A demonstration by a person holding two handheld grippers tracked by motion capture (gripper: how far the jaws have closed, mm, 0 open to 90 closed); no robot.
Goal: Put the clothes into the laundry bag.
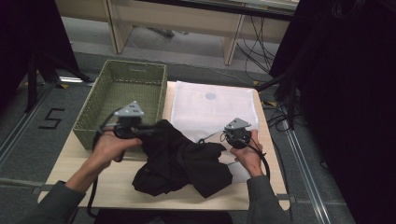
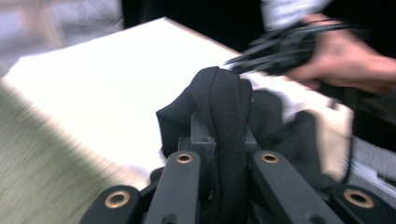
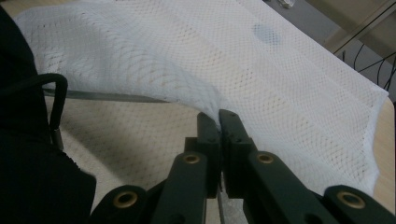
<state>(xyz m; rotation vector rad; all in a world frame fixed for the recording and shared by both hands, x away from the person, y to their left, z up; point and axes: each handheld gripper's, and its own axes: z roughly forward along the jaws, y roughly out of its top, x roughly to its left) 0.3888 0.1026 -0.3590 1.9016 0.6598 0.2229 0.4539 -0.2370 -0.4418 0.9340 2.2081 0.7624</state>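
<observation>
Black crumpled cloth garment sits pinched as a fold in the left gripper, lying on the wooden table, long axis running diagonally toward the right gripper, which is clamped on the white mesh laundry bag's edge. Green woven basket stands just beside.

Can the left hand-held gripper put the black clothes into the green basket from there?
Probably yes. The left hand-held gripper is shut on the black garment, right beside the green basket, whose top is open with nothing between them.
</observation>
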